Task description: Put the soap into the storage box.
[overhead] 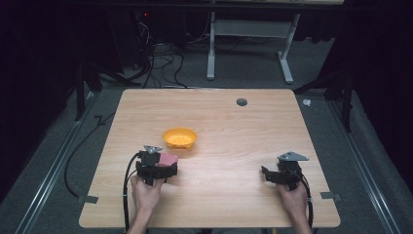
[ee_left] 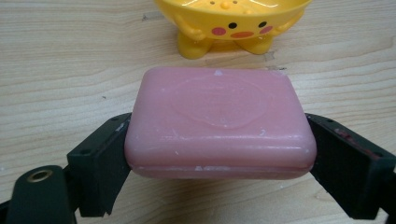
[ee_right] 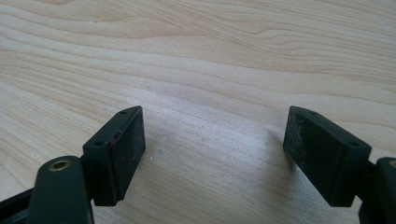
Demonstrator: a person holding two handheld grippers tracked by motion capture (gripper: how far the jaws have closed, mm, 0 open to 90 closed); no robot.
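One pink soap bar (ee_left: 219, 123) clamped in your left gripper (ee_left: 219, 140); one yellow dish (overhead: 179, 138) mid-tabletop (overhead: 234, 195). Your right gripper (ee_right: 212, 154): jaws wide apart, empty.

L gripper (overhead: 168, 163) jaws clamped on pink soap (ee_left: 219, 122), R gripper (overhead: 266, 174) jaws spread wide, both hand-held low.

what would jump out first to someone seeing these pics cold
First the pink rectangular bar of soap, clamped by its two short ends in the left claw near the table's front left. Just beyond it stands a yellow plastic soap dish with a cartoon face, near the middle of the light wooden table. The right claw is open with nothing in it, at the front right.
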